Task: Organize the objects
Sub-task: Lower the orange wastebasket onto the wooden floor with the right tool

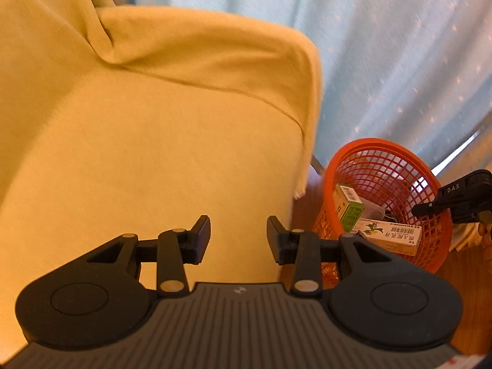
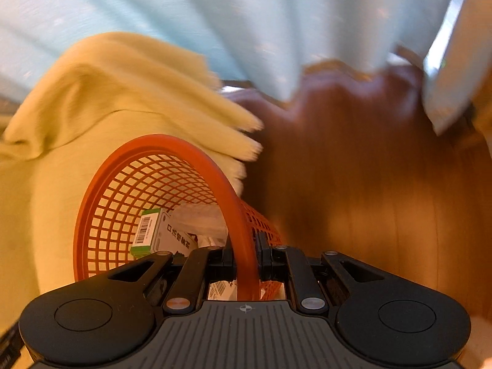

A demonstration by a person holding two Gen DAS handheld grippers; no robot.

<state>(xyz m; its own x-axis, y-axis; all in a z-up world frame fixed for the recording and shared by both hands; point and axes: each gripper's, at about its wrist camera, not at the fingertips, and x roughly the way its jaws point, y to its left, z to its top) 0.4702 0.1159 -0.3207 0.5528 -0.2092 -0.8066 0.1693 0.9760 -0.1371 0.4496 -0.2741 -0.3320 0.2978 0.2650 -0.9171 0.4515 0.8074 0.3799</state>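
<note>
The right tongs (image 2: 245,261) are clamped on the near rim of the orange basket (image 2: 172,150), one finger inside the mesh wall and one outside, so the basket hangs or tips from that single pinch. The picture is streaked with motion blur, which suggests the basket is being carried or shifted; judged from this, the step is moving the filled basket to its place. To do that well, the grip should stay deep over the rolled rim rather than on the thin mesh, the basket should be kept with its mouth upward so nothing slides out, and it should be set down on its base before the fingers part. The left tongs (image 1: 238,236) stand apart and empty, to the left of the basket, pointing at the yellow cloth (image 1: 138,123); they could steady the basket's far rim if it swings. Inside the basket lie a green-and-white box (image 2: 147,233) with a barcode, leaning against the inner wall, a white box (image 1: 390,235) with a barcode label lying flat nearer the gripped rim, and something pale and crinkled behind them that cannot be identified. The yellow cloth lies beside the basket on its left, its fringe close to the rim. Beyond the basket hangs a pale blue curtain (image 2: 246,15), and brown wooden floor (image 2: 384,200) shows to the basket's right.
</note>
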